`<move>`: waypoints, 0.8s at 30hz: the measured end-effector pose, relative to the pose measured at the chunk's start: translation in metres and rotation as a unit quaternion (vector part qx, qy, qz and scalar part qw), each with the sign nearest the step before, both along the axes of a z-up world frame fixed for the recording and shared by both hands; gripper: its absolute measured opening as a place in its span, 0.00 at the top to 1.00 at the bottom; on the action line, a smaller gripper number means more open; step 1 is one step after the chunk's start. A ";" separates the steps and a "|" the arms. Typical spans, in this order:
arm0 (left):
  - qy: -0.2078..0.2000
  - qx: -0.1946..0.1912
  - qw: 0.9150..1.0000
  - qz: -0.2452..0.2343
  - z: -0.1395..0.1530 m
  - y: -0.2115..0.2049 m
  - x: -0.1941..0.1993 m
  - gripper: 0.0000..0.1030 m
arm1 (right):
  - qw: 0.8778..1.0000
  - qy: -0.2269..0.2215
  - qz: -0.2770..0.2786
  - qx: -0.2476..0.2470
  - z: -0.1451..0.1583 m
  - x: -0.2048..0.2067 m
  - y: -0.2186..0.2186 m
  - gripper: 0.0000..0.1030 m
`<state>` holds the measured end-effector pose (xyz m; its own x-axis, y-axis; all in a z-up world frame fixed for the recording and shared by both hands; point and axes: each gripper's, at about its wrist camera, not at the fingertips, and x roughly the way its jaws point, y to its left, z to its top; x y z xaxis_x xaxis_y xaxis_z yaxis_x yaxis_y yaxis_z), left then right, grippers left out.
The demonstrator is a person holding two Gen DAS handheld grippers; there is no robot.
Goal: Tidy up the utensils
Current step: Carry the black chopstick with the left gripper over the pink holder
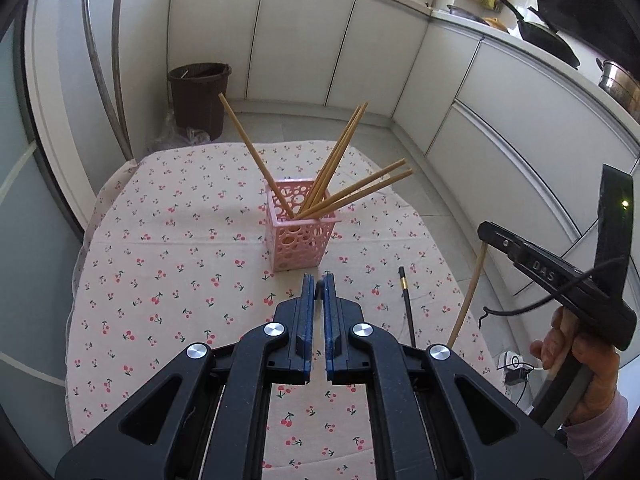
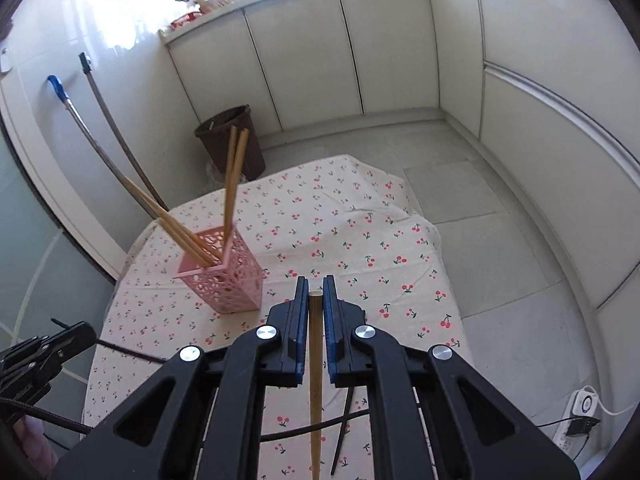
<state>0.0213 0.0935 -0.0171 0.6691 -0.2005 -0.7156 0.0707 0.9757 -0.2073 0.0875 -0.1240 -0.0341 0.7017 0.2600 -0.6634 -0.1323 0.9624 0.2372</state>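
Chopstick, thin light-brown wooden [image 2: 315,360], clamped near its top end between right gripper [image 2: 316,292] pads, hanging over the cherry-print tablecloth [image 2: 360,220], right of the pink perforated plastic holder [image 2: 224,280]. Likely light, stiff, smooth; end grip may swing. Left gripper [image 1: 319,286] nearly closed, empty. Black chopstick [image 1: 407,312] lies on cloth.

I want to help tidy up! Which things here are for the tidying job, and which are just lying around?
For the job:
pink holder with wooden chopsticks inside
wooden chopstick in the right gripper
black chopstick on the cherry tablecloth
left gripper

Just lying about:
brown bin
frying pan
power strip
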 end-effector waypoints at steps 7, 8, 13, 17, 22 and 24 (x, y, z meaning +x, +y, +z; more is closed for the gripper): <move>-0.033 0.005 0.999 0.013 0.030 -0.002 -0.004 0.96 | 0.998 -0.051 0.021 0.037 0.055 -0.028 -0.003 0.93; -0.037 0.006 0.999 0.015 0.034 -0.001 -0.005 0.96 | 0.997 -0.057 0.024 0.048 0.062 -0.029 -0.004 0.93; -0.059 0.003 0.998 0.029 0.057 0.006 -0.006 0.96 | 0.989 -0.093 0.030 0.113 0.103 -0.037 -0.008 0.93; -0.087 -0.008 0.995 0.041 0.084 0.014 -0.001 0.96 | 0.979 -0.133 0.032 0.153 0.140 -0.040 -0.010 0.93; -0.124 -0.009 0.991 0.053 0.115 0.015 0.020 0.96 | 0.966 -0.191 0.027 0.173 0.184 -0.036 -0.006 0.93; -0.130 -0.006 0.990 0.055 0.121 0.012 0.032 0.96 | 0.963 -0.208 0.022 0.172 0.196 -0.031 -0.005 0.93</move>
<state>0.0533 0.1057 0.1040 0.8490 -0.1248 -0.5135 0.0179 0.9779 -0.2081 0.0562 -0.1291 0.1623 0.8710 0.4503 -0.1964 -0.3243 0.8272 0.4588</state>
